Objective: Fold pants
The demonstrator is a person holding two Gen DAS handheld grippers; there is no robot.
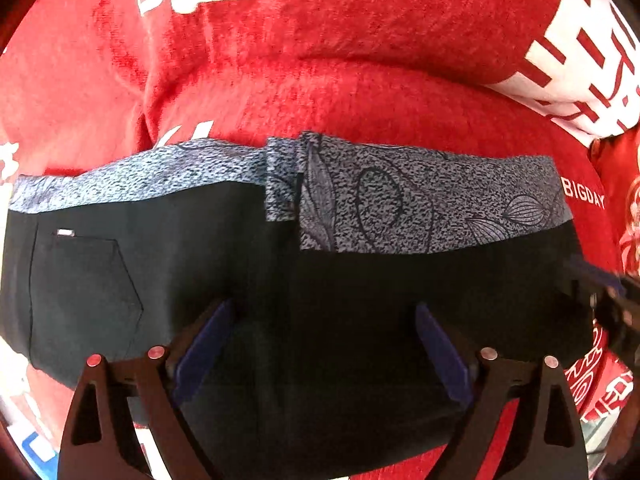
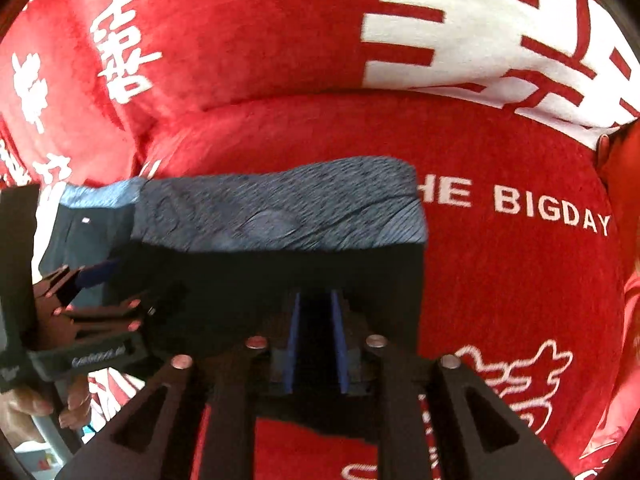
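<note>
Below both hand-held grippers the pants (image 1: 304, 304) are laid with the long axis from 9 to 3 o'clock, waistband at 12. The left hand-held gripper (image 1: 320, 344) is spread over the middle; the right hand-held gripper (image 2: 316, 344), near the 3 o'clock end, is narrowed, and a pinch cannot be told.

One pants (image 1: 280, 280), two tongs (image 1: 324, 344)

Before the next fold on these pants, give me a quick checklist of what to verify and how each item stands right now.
1. Pants lying flat on red cloth: ok.
2. Patterned waistband edges lined up: not ok, they overlap unevenly at the middle.
3. Left hand-held gripper open over the fabric: ok.
4. Right hand-held gripper gripping fabric: cannot tell, jaws narrow but apart.
5. Grippers apart from each other: ok.
</note>
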